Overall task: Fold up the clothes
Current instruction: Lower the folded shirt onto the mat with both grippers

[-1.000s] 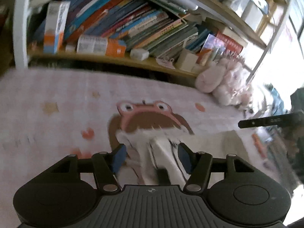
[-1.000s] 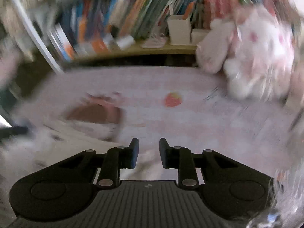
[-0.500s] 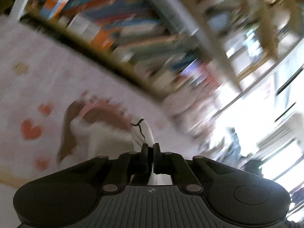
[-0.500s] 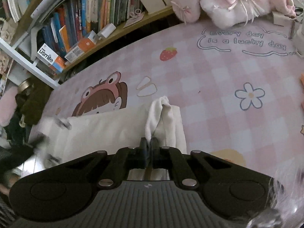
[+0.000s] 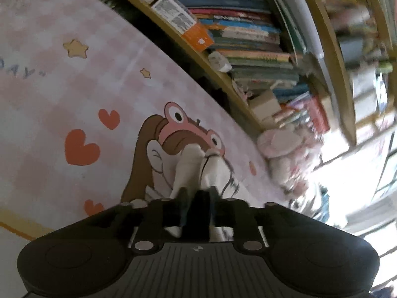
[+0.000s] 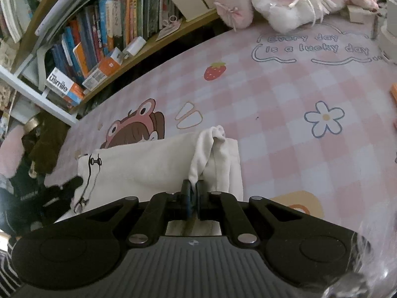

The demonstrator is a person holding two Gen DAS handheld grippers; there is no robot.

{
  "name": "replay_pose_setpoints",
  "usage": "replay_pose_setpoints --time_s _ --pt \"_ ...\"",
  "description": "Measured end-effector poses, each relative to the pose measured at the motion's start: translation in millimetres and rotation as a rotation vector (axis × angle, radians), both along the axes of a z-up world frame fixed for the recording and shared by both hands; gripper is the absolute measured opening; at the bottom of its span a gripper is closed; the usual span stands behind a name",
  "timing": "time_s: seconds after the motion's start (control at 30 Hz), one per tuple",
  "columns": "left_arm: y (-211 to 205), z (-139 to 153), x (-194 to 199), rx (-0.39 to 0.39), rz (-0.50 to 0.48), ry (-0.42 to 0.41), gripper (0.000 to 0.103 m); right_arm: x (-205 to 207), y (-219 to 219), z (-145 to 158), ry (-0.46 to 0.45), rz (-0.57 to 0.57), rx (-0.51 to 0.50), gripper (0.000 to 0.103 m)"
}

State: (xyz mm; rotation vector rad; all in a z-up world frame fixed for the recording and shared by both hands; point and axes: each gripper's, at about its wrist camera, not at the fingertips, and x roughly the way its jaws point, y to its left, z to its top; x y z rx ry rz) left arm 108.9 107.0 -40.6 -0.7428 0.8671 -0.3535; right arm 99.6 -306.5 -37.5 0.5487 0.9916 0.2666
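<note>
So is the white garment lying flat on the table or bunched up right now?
Partly both. Its middle lies spread on the pink table cover, but the white garment is bunched where the right gripper and left gripper pinch it.

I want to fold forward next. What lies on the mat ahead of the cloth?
Nothing visible. Both claws, left claw and right claw, pinch the white garment; the pink mat ahead shows only prints up to the plush toys.

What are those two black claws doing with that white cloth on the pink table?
A person is folding a cream-white cloth garment on the pink checked cartoon tablecloth. The right claw is shut on a bunched edge of it, and the left claw pinches another part. Both hold the fabric lifted.
</note>
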Motion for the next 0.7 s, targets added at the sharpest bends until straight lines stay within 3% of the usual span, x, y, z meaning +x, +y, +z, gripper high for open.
replay_pose_setpoints --time_s 0.2,0.3,0.4,0.47,0.57,0.7 --pt "0 -3 -10 -0.005 -0.041 0.011 0.023 -16 -3 8 0.027 -0.034 0.068 0.013" --pt "-1 0 -12 -0.005 -0.032 0.010 0.010 -20 3 10 0.021 0.004 0.048 0.007" --pt "-1 5 -12 -0.002 -0.023 0.017 0.008 -33 -1 33 -0.098 0.005 0.125 0.006" --pt "-1 2 -11 -0.001 -0.024 0.028 0.008 -40 -4 40 -0.109 -0.025 0.116 0.006" --pt "-3 -2 -8 -0.002 -0.031 0.040 0.008 -36 -1 20 -0.032 -0.043 0.017 0.006" --pt "-3 0 -8 0.007 -0.032 0.037 0.009 -32 6 3 -0.013 -0.027 -0.026 0.006"
